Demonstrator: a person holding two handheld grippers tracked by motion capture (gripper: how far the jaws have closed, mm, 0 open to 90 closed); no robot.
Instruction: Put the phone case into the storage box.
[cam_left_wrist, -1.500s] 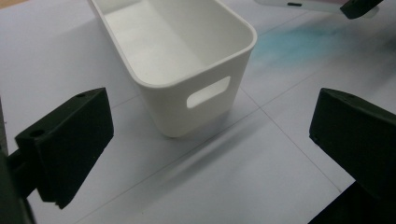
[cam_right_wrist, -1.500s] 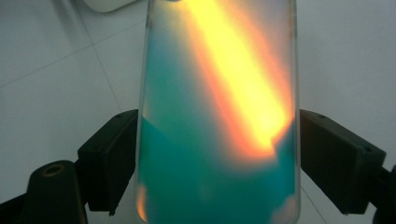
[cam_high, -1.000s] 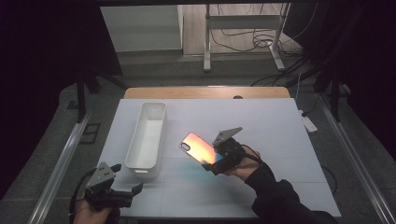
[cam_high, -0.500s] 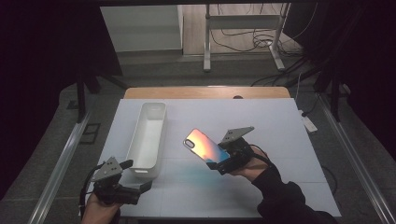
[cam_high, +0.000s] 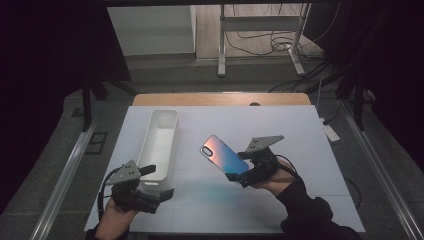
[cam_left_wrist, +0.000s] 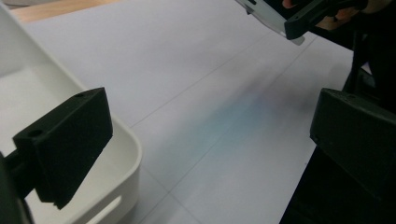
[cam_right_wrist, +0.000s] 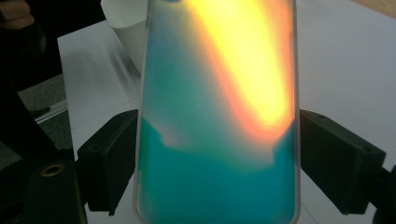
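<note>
The right gripper (cam_high: 243, 176) clasps a phone case (cam_high: 224, 159) by its two long edges near the bottom end, and the case stands tilted up off the table (cam_high: 300, 145), its iridescent back shading from orange-pink at the far end to blue-teal near the jaws. It hangs over the middle of the table, right of the white tray (cam_high: 159, 145) and clear of it. In the right gripper view the case (cam_right_wrist: 219, 112) spans the whole gap between the black pads (cam_right_wrist: 109, 158), one on each rim.

I judge it light and thin, probably a flexible shell with nothing inside, so a hard squeeze across the width could bow it. The glossy back looks slippery, which makes the rims the sensible place to grip. Held at one end only, it may swing or twist in the jaws.

The left gripper (cam_high: 159, 182) hovers at the near left, by the near end of the tray, jaws apart and empty; its own view shows the tray's rounded corner (cam_left_wrist: 128, 149) under one jaw and bare table between them.

Nothing lies between case and tray. The tray's wall is the one obstacle if the case goes there, and the left gripper sits close to that near end.
</note>
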